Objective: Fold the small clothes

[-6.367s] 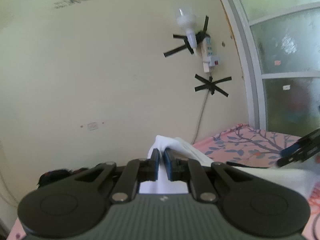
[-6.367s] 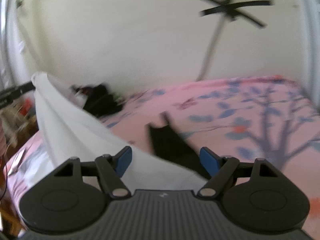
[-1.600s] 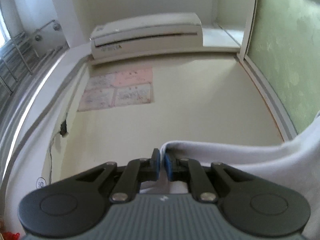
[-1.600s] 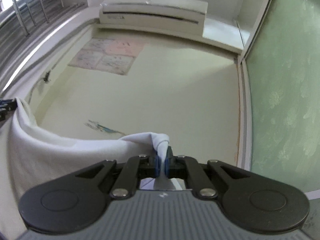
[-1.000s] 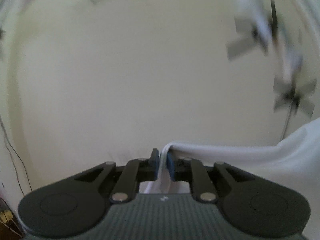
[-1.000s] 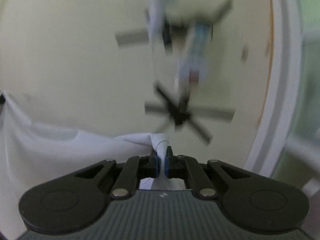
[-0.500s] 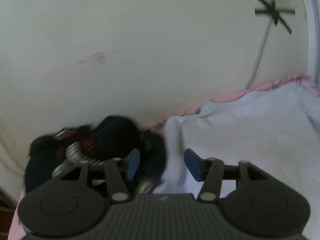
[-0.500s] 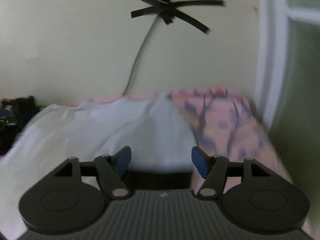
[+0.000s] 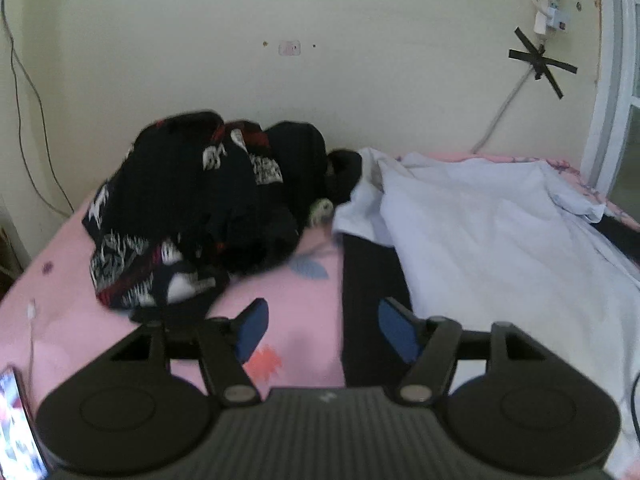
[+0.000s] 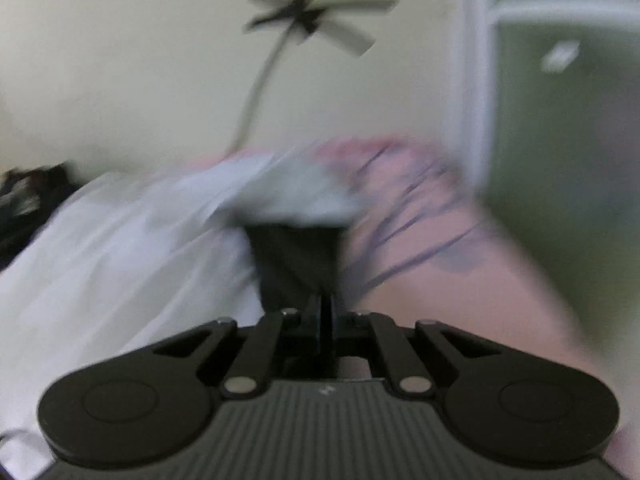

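A white garment (image 9: 500, 240) lies spread over the right half of the pink bed (image 9: 304, 344); the blurred right wrist view shows the garment (image 10: 120, 248) to the left. A black cloth (image 9: 368, 280) pokes out from under its near edge. My left gripper (image 9: 324, 330) hovers above the sheet and the black cloth's left edge, its jaws opening with nothing held between the blue pads (image 9: 252, 328). My right gripper (image 10: 326, 308) is shut just above the black cloth (image 10: 296, 256). I see nothing gripped between its fingers.
A heap of dark patterned clothes (image 9: 208, 208) sits at the back left of the bed by the wall. A phone (image 9: 12, 432) lies at the near left corner. A taped power strip and cable (image 9: 540, 20) hang on the wall at right, beside a window frame (image 10: 480, 80).
Both grippers swung down from the wall to the bed and let go of the white garment, which now lies spread out. The left jaws opened wider; the right jaws opened, then shut empty.
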### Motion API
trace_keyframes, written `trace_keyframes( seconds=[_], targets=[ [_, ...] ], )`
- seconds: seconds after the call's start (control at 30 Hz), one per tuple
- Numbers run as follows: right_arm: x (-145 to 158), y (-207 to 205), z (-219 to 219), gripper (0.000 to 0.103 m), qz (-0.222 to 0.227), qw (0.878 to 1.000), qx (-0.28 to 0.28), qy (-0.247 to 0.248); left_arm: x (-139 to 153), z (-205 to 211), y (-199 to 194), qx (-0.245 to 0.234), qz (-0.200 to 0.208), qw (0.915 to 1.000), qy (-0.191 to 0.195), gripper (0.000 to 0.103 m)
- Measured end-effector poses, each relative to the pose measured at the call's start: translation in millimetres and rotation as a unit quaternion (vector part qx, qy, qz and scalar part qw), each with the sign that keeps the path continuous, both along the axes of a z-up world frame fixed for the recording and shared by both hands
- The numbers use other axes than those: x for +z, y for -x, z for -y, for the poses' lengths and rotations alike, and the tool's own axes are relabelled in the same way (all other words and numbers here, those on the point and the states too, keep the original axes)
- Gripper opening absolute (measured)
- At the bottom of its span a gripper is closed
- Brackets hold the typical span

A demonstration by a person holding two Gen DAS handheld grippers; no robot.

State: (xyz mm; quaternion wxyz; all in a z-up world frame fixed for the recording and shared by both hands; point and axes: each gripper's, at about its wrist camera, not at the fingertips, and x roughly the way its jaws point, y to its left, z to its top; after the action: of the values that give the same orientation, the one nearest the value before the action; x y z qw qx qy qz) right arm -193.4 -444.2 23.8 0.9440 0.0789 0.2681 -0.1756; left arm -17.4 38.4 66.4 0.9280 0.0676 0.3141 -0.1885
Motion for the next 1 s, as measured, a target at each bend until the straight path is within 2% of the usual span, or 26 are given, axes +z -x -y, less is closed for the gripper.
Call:
trace_keyframes(
  seconds=[0.07, 0.13, 0.17, 0.2, 0.23, 0.27, 0.3, 0.33, 0.4, 0.47, 0.53, 0.57, 0.6, 0.63, 0.67, 0.7, 0.73, 0.83, 0.9, 1.0],
  targets=[
    [16, 0, 22, 0.0, -0.006, 0.995, -0.069, 0.076, -4, -1, 8, -0.009, -0.005, 0.9999, 0.009, 0.063],
    [15, -11, 43, 0.0, -0.05, 0.975, -0.143, 0.16, -7, -2, 16, -0.019, -0.014, 0.9995, 0.023, 0.063],
    [13, -15, 50, 0.006, -0.074, 0.967, -0.172, 0.175, -8, -3, 19, -0.024, -0.021, 0.999, 0.031, 0.063],
    [14, -11, 52, 0.016, -0.079, 0.969, -0.175, 0.157, -9, -4, 24, -0.03, -0.028, 0.9983, 0.04, 0.063],
    [19, -1, 48, 0.045, -0.055, 0.981, -0.148, 0.114, -10, -6, 30, -0.038, -0.034, 0.9975, 0.048, 0.063],
    [22, 12, 40, 0.066, -0.022, 0.991, -0.114, 0.065, -11, -8, 36, -0.047, -0.04, 0.9966, 0.055, 0.063],
    [23, 25, 30, 0.07, 0.004, 0.997, -0.069, 0.017, -11, -9, 42, -0.056, -0.046, 0.9957, 0.058, 0.064],
    [22, 37, 16, 0.069, 0.02, 0.999, -0.009, -0.032, -13, -11, 48, -0.066, -0.054, 0.9945, 0.062, 0.065],
    [14, 56, -13, 0.069, 0.027, 0.992, 0.071, -0.096, -16, -14, 58, -0.087, -0.073, 0.9908, 0.074, 0.071],
    [3, 72, -44, 0.07, 0.013, 0.985, 0.123, -0.122, -21, -16, 65, -0.103, -0.096, 0.9863, 0.085, 0.076],
    [-10, 83, -65, 0.07, -0.008, 0.982, 0.141, -0.128, -29, -14, 71, -0.12, -0.12, 0.9817, 0.087, 0.077],
    [-17, 86, -72, 0.068, -0.016, 0.98, 0.142, -0.136, -34, -12, 74, -0.125, -0.128, 0.9804, 0.082, 0.077],
    [-23, 88, -75, 0.059, -0.02, 0.98, 0.141, -0.142, -39, -8, 76, -0.129, -0.138, 0.9792, 0.074, 0.072],
    [-28, 90, -79, 0.026, -0.026, 0.98, 0.136, -0.145, -44, -5, 77, -0.133, -0.147, 0.9777, 0.069, 0.051],
    [-31, 89, -80, 0.003, -0.03, 0.981, 0.126, -0.143, -47, -3, 78, -0.137, -0.153, 0.9764, 0.067, 0.041],
    [-26, 91, -77, 0.003, -0.03, 0.982, 0.115, -0.148, -46, 0, 80, -0.138, -0.145, 0.9781, 0.057, 0.012],
    [-17, 96, -71, 0.002, -0.018, 0.98, 0.11, -0.165, -46, 3, 78, -0.149, -0.16, 0.9744, 0.053, 0.004],
    [27, 122, -52, 0.002, 0.026, 0.978, 0.091, -0.185, -29, -5, 76, -0.163, -0.16, 0.9702, 0.08, 0.004],
    [51, 141, -42, 0.002, 0.041, 0.972, 0.088, -0.212, -14, -13, 79, -0.172, -0.149, 0.9687, 0.1, 0.004],
    [61, 152, -42, 0.002, -0.001, 0.975, 0.091, -0.203, -1, -23, 84, -0.178, -0.143, 0.9666, 0.116, 0.004]
  ],
)
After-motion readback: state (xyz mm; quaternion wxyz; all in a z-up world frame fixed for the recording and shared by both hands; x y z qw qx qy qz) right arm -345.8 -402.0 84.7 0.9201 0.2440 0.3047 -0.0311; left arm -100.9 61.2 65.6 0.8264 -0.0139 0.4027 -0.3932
